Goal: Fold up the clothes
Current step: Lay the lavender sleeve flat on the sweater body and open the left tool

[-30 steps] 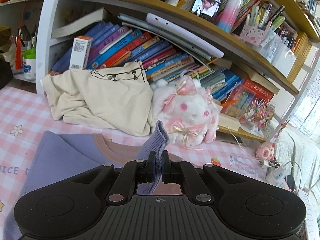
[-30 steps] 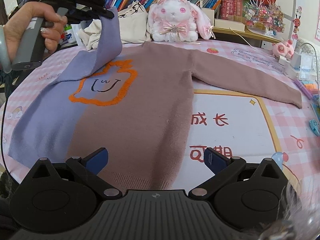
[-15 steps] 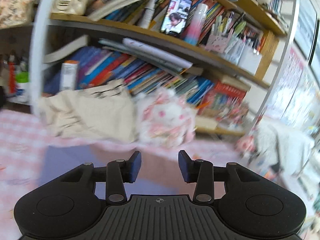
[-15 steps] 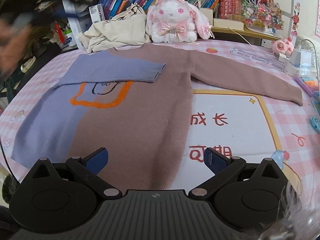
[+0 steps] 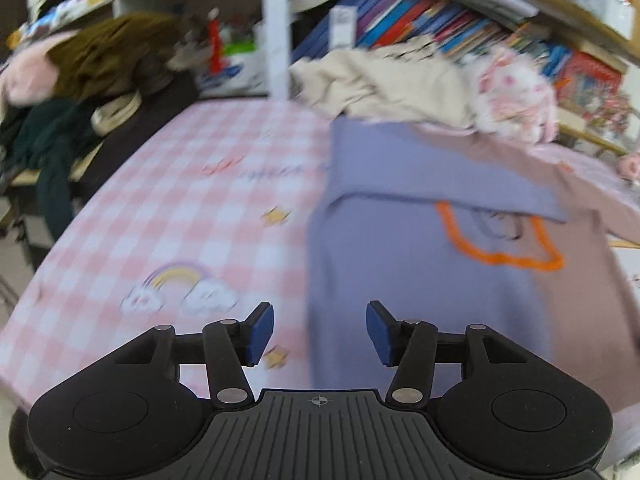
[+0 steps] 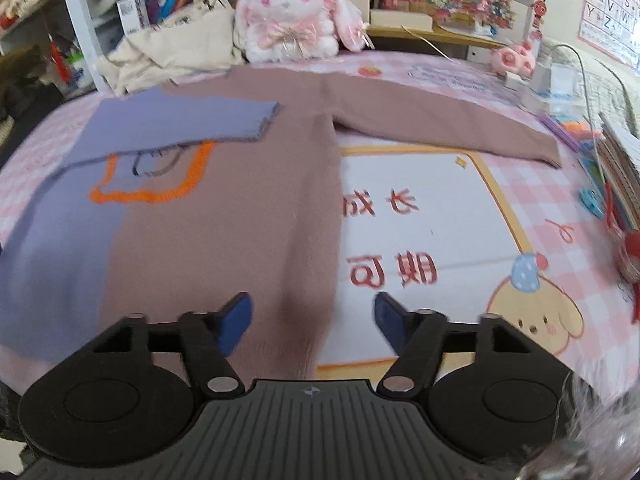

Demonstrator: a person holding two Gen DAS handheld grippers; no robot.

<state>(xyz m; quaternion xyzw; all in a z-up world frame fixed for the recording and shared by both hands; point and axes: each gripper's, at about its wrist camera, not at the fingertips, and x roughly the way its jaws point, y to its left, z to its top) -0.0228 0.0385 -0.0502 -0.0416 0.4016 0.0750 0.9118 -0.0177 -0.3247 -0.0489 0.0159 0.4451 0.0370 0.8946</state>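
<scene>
Purple-and-brown knit sweater (image 6: 224, 216) flat on pink checked surface (image 5: 168, 208), purple sleeve (image 6: 180, 124) folded across chest toward 12 o'clock. Left tool (image 5: 318, 332) and right tool (image 6: 312, 320) both spread, holding nothing

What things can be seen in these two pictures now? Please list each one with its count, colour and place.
sweater: 1, purple and brown with an orange outline, flat on the tablecloth; purple sleeve folded over the chest, brown sleeve spread out to the side
tablecloth: 1, pink and white check, under the sweater
mat: 1, white with red characters, beside the sweater
beige cloth: 1, crumpled behind the sweater
plush rabbit: 1, white and pink, behind the sweater
pink toy: 1, small, far right
books: many, mixed colours, on the shelves behind
left hand-held gripper: 1, black with blue pads, open, over the sweater's purple edge
right hand-held gripper: 1, black with blue pads, open, over the hem
</scene>
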